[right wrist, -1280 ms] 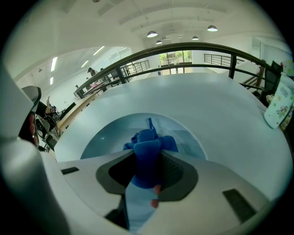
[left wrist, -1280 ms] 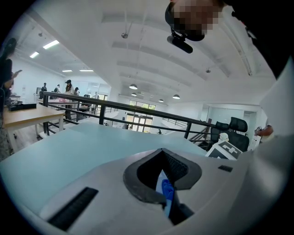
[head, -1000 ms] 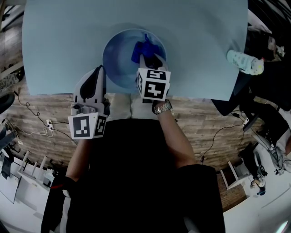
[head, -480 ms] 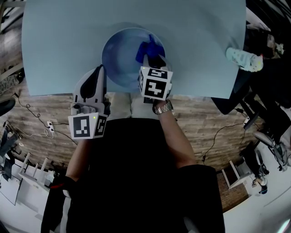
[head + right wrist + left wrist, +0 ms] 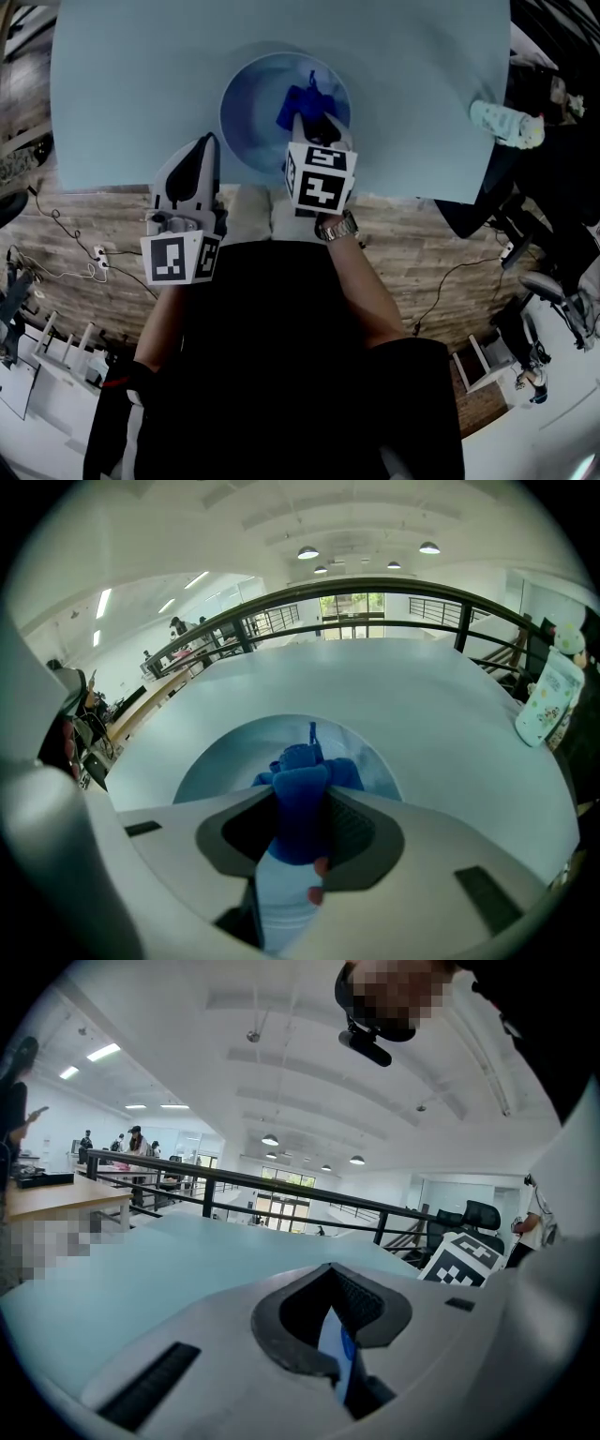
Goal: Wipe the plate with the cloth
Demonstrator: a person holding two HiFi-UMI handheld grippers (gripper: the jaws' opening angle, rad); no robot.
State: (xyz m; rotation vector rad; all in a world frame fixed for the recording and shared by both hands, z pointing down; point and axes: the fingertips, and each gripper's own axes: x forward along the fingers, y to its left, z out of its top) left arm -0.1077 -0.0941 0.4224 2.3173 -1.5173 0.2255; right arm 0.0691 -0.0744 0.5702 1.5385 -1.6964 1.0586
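Right tool [image 5: 314,120] clamps a bunched blue cloth [image 5: 300,794], its long axis running out along the jaws and pointing away from the person, over the right half of the round blue plate [image 5: 246,122] on the bench [image 5: 141,75]. Left tool [image 5: 200,150], jaws together and empty, hangs at the bench's near edge, left of the plate.

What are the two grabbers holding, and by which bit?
The right gripper pinches the blue cloth by a bunched fold, the rest poking out over the plate. The left gripper is shut on nothing.
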